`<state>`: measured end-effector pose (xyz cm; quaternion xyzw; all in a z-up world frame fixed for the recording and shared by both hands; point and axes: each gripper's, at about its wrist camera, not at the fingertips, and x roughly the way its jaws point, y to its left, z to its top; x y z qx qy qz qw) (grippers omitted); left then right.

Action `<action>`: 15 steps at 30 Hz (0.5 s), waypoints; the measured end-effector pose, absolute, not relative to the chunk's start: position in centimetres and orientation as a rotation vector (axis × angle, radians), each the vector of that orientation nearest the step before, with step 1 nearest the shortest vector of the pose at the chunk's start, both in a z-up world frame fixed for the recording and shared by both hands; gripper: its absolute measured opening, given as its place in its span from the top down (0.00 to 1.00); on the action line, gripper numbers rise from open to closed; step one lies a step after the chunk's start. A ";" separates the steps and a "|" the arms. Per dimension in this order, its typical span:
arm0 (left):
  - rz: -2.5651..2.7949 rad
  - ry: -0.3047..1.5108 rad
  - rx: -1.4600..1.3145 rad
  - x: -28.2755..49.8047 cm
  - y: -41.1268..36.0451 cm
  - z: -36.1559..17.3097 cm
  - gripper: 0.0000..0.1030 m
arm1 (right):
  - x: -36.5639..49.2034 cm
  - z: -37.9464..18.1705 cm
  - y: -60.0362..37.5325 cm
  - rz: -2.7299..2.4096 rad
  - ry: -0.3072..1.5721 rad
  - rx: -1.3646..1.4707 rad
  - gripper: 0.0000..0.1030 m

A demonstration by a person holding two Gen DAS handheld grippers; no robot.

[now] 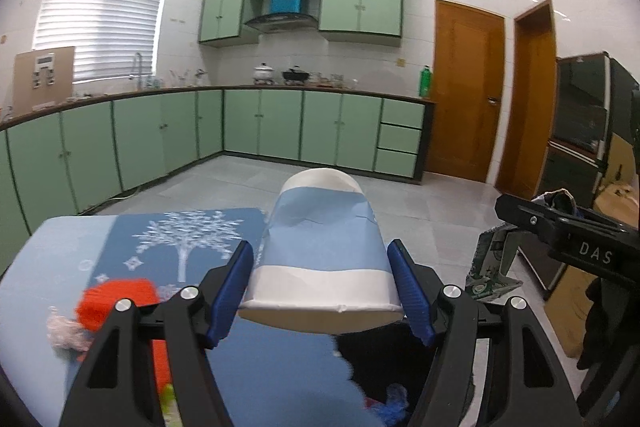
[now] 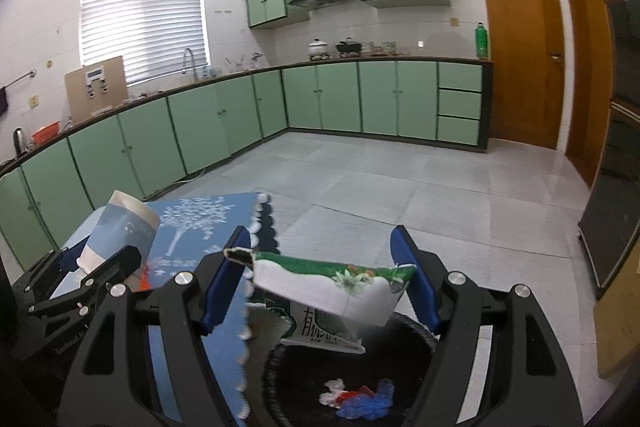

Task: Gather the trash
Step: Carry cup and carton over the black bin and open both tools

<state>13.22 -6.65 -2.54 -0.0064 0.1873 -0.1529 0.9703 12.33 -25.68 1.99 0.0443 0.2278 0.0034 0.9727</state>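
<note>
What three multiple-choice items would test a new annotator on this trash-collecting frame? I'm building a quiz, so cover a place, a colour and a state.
1. Where does the black bin sit?
A. On the counter
B. On the floor below the right gripper
C. Inside a cabinet

2. What colour band wraps the paper cup?
A. Red
B. Green
C. Light blue

3. What is the state of the left gripper?
A. Shut on the paper cup
B. Open and empty
C. Resting flat on the tablecloth

Answers:
1 B: the right wrist view shows the bin's dark rim under the held milk carton, beside the table edge.
2 C: a light blue wrap covers the middle of the white cup.
3 A: both blue pads press the cup's sides, holding it in the air.
</note>
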 end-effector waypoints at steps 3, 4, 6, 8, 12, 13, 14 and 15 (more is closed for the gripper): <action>-0.339 0.388 -0.009 13.4 -8.3 -3.3 0.34 | 12.4 1.1 -27.5 -0.018 0.476 0.093 0.32; -0.347 0.396 -0.009 13.7 -9.0 -3.6 0.34 | 12.4 0.8 -28.0 -0.025 0.482 0.094 0.32; -0.356 0.410 -0.013 14.2 -9.8 -4.1 0.34 | 12.6 -0.2 -29.1 -0.038 0.501 0.098 0.32; -0.366 0.428 -0.019 14.8 -10.8 -4.7 0.34 | 12.7 -1.1 -29.9 -0.047 0.519 0.102 0.32; -0.383 0.455 -0.018 15.8 -12.7 -5.9 0.34 | 13.4 -2.9 -31.4 -0.061 0.555 0.109 0.32; -0.386 0.460 -0.016 16.1 -13.1 -6.1 0.34 | 13.4 -3.3 -31.7 -0.064 0.562 0.111 0.32; -0.390 0.466 -0.013 16.4 -13.7 -6.5 0.34 | 13.7 -3.9 -32.1 -0.068 0.573 0.115 0.32; -0.392 0.472 -0.008 16.7 -14.2 -6.8 0.34 | 13.8 -4.2 -32.4 -0.070 0.582 0.118 0.32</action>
